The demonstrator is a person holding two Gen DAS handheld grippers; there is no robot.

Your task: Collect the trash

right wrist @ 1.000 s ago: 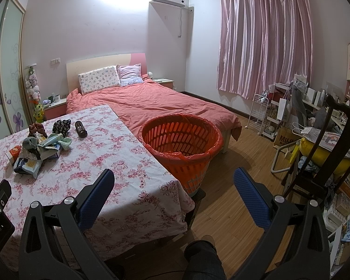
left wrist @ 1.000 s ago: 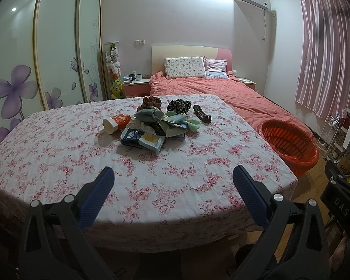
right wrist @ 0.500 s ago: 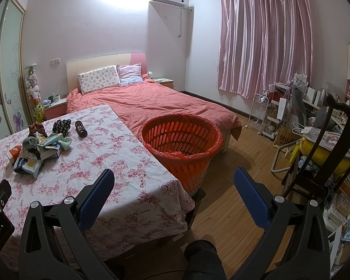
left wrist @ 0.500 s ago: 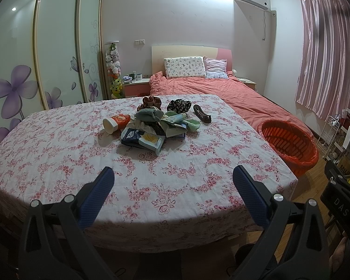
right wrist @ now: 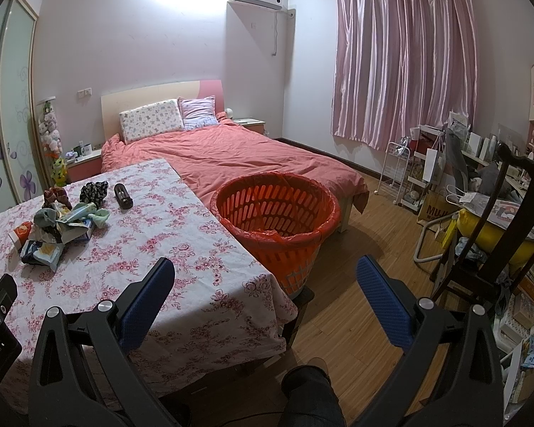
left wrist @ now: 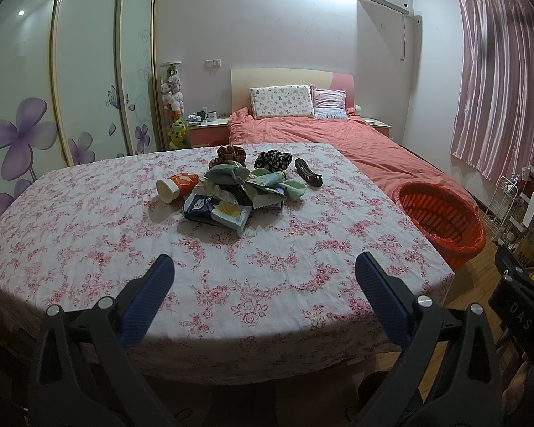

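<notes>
A heap of trash [left wrist: 238, 192] lies mid-table on the floral tablecloth [left wrist: 89, 235]: wrappers, a wipes packet [left wrist: 217, 211], an orange cup on its side [left wrist: 177, 184], scrunchies and a dark hair clip [left wrist: 308, 172]. The same heap [right wrist: 58, 227] shows at the left in the right wrist view. An orange basket lined with a red bag [right wrist: 276, 220] stands on the floor by the table's right side. My left gripper [left wrist: 263, 281] hangs open over the table's near edge, well short of the heap. My right gripper [right wrist: 265, 281] is open over the table corner, near the basket.
A bed with a salmon cover [right wrist: 231, 156] stands behind the table and basket. A dark wooden chair [right wrist: 498, 235], a wire rack [right wrist: 397, 170] and a cluttered desk fill the right side. Wood floor [right wrist: 366, 249] lies open between basket and chair. Wardrobe doors [left wrist: 71, 82] line the left wall.
</notes>
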